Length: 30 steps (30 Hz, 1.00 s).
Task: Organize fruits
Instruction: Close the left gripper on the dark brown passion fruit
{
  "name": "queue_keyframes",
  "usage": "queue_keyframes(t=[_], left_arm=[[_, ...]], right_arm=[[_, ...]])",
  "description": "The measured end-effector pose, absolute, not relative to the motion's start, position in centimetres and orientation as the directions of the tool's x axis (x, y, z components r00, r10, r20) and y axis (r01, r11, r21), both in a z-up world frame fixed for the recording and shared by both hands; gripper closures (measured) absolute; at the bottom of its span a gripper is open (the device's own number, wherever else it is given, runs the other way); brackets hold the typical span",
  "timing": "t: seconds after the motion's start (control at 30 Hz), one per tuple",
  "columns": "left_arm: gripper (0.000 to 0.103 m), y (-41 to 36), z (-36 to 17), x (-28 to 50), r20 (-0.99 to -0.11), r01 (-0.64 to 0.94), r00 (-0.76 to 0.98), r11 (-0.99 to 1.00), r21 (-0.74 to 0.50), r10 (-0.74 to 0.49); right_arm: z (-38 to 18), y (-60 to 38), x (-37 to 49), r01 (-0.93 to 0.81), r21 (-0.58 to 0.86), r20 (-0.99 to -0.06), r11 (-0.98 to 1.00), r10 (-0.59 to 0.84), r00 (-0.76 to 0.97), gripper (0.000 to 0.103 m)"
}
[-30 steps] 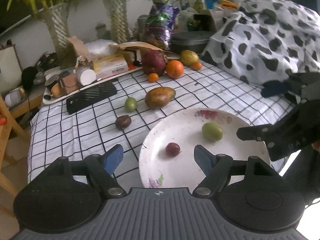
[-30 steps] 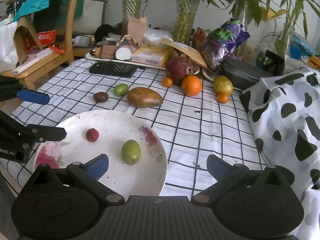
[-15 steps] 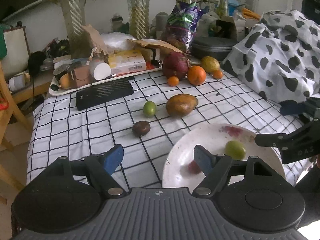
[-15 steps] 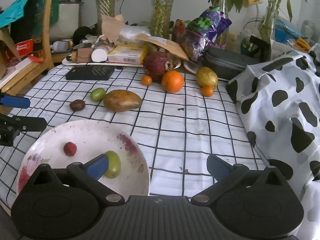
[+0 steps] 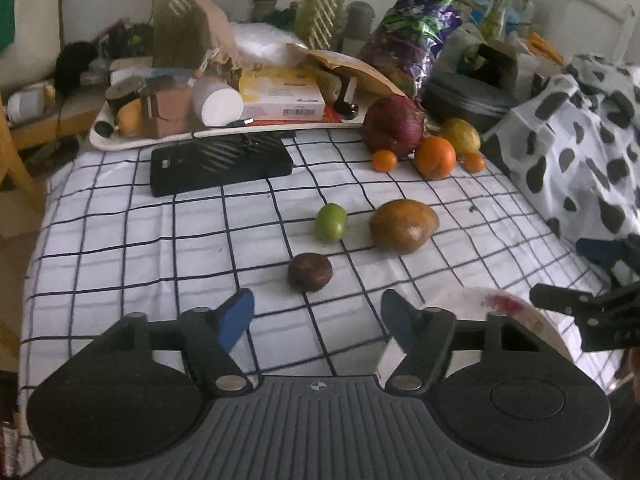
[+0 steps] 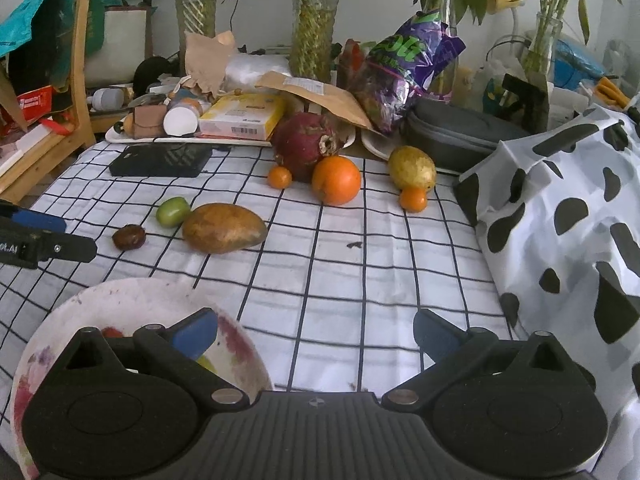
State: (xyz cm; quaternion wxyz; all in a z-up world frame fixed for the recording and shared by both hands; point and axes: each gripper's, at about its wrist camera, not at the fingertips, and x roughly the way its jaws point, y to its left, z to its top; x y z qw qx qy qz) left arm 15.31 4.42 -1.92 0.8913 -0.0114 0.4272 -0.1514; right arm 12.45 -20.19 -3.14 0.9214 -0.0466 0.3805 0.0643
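The dark passion fruit (image 5: pixel 309 277) lies just ahead of the left gripper (image 5: pixel 316 318), between its released, empty jaws.

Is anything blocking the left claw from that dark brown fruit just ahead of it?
Nothing visible does. The left gripper is open, and only bare checked cloth lies between it and the dark brown fruit. The green fruit sits beyond.

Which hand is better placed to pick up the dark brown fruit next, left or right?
Left, probably. The left tool is open and points straight at the dark brown fruit, just ahead of it. The right tool faces bare cloth, with the fruit far to its left.
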Motion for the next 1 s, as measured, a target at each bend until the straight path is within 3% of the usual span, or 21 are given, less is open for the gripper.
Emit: queue_keyframes(t=[0.07, 0.33, 0.43, 0.53, 0.8, 0.87, 1.0], left_arm=[[0.044, 4.5, -2.2, 16.1, -0.766, 0.257, 0.571, 0.950, -0.176, -0.296], [0.045, 4.7, -2.9, 18.7, -0.784, 0.244, 0.529, 0.943, -0.225, -0.325], [0.051, 4.7, -3.4, 19.6, -0.794, 0.237, 0.512, 0.942, -0.238, -0.329], [0.060, 4.6, -3.9, 20.3, -0.805, 0.240, 0.496, 0.942, -0.234, -0.326], [0.064, 4.4, -4.7, 21.4, -0.825, 0.238, 0.474, 0.947, -0.216, -0.307], [0.071, 4.1, -4.8, 21.3, -0.825, 0.257, 0.476, 0.945, -0.201, -0.305], [0.073, 3.1, -4.6, 20.8, -0.826, 0.306, 0.486, 0.941, -0.146, -0.287]], right_arm=[[-3.2, -20.1, 12.9, -0.157, -0.041, -0.709, 0.987, 0.082, 0.701, 0.000], [-3.5, -20.0, 14.9, -0.172, -0.071, -0.709, 0.983, 0.071, 0.702, 0.000], [-3.6, -20.0, 15.5, -0.173, -0.076, -0.708, 0.982, 0.069, 0.703, 0.000], [-3.5, -19.9, 16.1, -0.178, -0.080, -0.706, 0.981, 0.071, 0.705, 0.000], [-3.7, -19.4, 17.2, -0.199, -0.102, -0.704, 0.975, 0.070, 0.707, 0.000], [-3.7, -19.3, 17.3, -0.203, -0.107, -0.704, 0.973, 0.070, 0.707, 0.000], [-3.8, -19.1, 17.6, -0.209, -0.113, -0.705, 0.971, 0.070, 0.706, 0.000]])
